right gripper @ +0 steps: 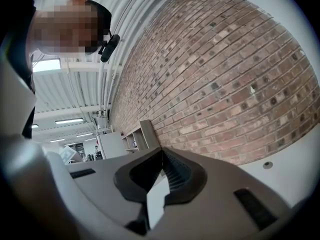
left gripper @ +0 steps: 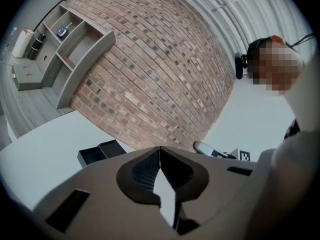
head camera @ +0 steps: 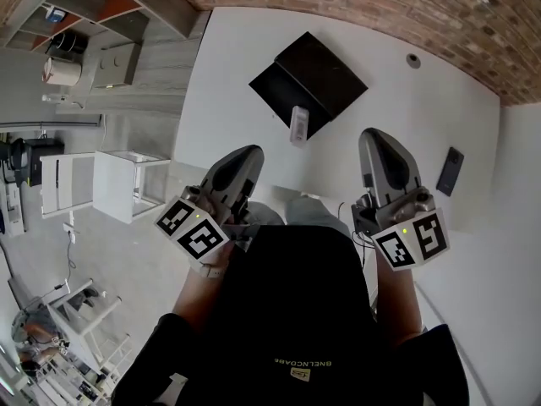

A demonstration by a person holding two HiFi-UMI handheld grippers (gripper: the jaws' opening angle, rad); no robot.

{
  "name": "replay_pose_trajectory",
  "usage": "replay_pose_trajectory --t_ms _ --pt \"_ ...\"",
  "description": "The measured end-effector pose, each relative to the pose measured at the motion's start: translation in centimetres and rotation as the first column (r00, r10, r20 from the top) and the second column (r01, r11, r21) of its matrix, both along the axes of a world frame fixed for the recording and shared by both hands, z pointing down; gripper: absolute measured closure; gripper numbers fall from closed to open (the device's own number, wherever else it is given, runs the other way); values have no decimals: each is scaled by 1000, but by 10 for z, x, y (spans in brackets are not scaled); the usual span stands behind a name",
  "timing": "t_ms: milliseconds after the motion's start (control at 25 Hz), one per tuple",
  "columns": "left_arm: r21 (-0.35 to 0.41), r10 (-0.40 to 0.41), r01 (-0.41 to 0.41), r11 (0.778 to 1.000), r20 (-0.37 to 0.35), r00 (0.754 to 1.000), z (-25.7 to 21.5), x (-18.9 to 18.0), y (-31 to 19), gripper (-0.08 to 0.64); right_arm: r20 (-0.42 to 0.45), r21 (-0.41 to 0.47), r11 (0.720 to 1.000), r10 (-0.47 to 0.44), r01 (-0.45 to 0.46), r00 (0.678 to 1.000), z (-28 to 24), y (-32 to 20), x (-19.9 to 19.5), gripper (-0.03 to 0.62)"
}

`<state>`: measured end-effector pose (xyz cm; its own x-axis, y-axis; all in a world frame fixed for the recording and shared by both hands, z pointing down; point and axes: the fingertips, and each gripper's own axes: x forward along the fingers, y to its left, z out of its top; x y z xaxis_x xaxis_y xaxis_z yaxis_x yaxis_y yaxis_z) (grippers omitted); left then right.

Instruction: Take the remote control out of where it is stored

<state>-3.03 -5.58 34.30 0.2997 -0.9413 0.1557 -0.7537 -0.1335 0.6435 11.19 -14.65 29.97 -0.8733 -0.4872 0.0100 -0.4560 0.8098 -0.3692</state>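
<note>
A black box lies open on the white table, seen again in the left gripper view as the black box. A white remote control rests at the box's near corner. My left gripper hovers near the table's front edge, short of the box and to its left. Its jaws are shut with nothing between them. My right gripper is level with it, to the right of the remote. That one is also shut and empty.
A dark flat phone-like device lies on the table at the right. A small round fitting sits near the brick wall. Left of the table stand a white cabinet and grey shelves.
</note>
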Motion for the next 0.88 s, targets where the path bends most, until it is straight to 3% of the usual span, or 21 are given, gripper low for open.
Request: replay_pose_trajectory --t_ms 360,880 --pt "-102 32 -29 994 23 999 30 10 -4 552 -14 -21 1000 15 -15 1000 7 -4 12 588" --pt "-203 151 -169 964 -97 984 82 -6 -16 551 -72 -23 992 119 -121 990 8 6 1 588"
